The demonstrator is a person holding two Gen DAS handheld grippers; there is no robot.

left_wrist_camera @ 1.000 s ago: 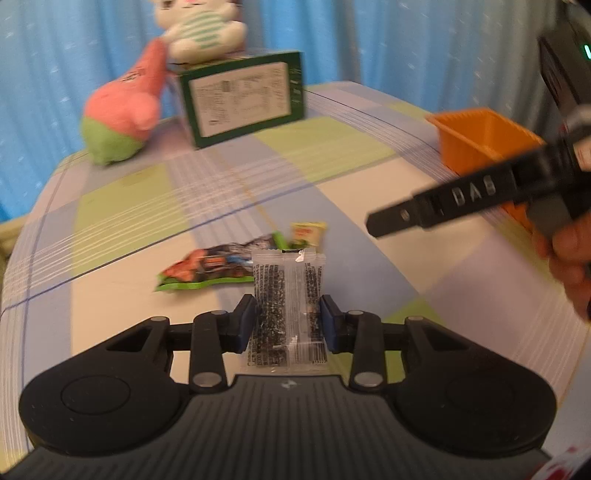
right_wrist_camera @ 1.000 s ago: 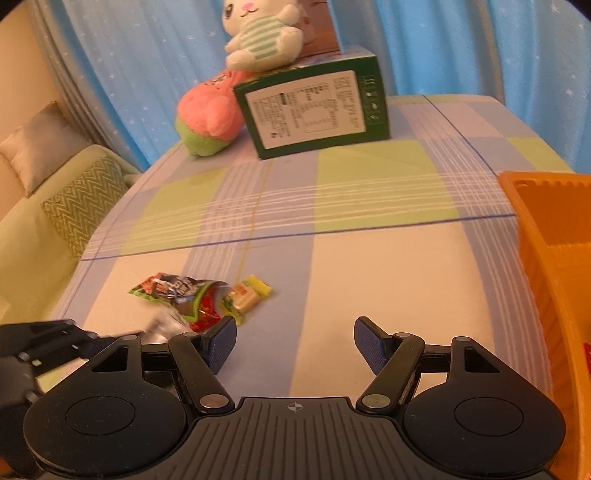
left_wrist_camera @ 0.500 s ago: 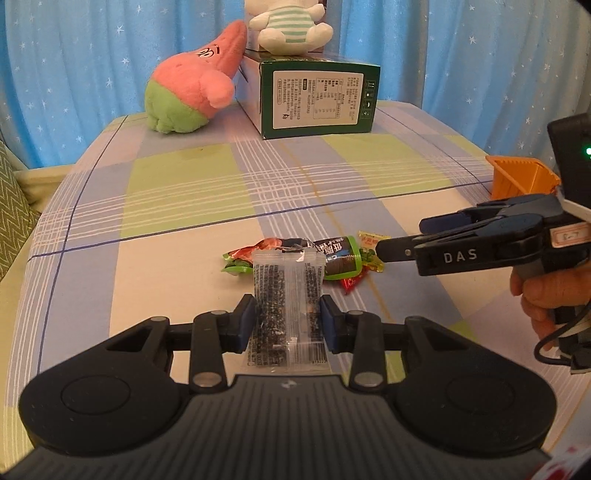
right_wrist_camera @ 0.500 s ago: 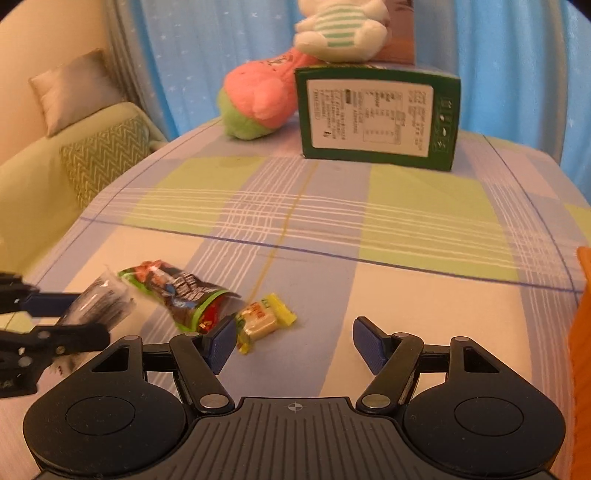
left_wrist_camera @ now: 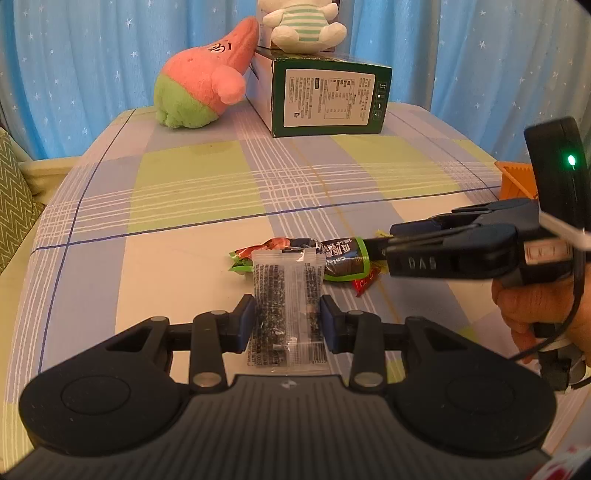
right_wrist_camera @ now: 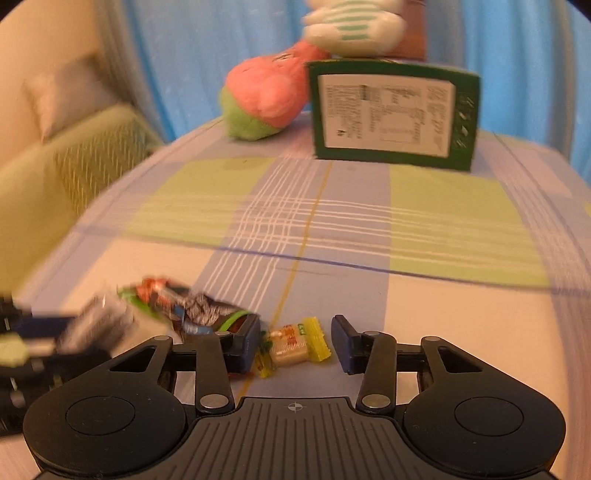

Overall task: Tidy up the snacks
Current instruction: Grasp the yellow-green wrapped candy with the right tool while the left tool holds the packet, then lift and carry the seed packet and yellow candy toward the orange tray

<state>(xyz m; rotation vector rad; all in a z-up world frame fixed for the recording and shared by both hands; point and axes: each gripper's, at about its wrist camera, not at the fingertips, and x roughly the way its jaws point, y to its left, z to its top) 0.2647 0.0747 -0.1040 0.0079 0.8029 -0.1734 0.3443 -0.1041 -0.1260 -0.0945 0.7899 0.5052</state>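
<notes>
My left gripper [left_wrist_camera: 287,323] is shut on a clear packet of dark seeds [left_wrist_camera: 287,302] and holds it above the table. Beyond it a green and black snack bag [left_wrist_camera: 332,254] lies on the checked tablecloth, with a red wrapper [left_wrist_camera: 365,282] by its right end. My right gripper [right_wrist_camera: 295,341] is open, low over the cloth, with a small yellow candy packet [right_wrist_camera: 291,345] between its fingers. The snack bag [right_wrist_camera: 192,306] lies just left of its left finger. The right gripper also shows in the left wrist view [left_wrist_camera: 391,240], reaching in from the right.
A green box [left_wrist_camera: 325,98] with a white plush [left_wrist_camera: 303,22] on top and a pink and green plush [left_wrist_camera: 203,81] stand at the table's far end. An orange bin's corner [left_wrist_camera: 515,179] shows at the right. A sofa [right_wrist_camera: 66,162] lies left of the table.
My right gripper has moved left and down, from open cloth to the yellow candy packet, which now sits between its fingers. My left gripper has swung round, still holding the seed packet.
</notes>
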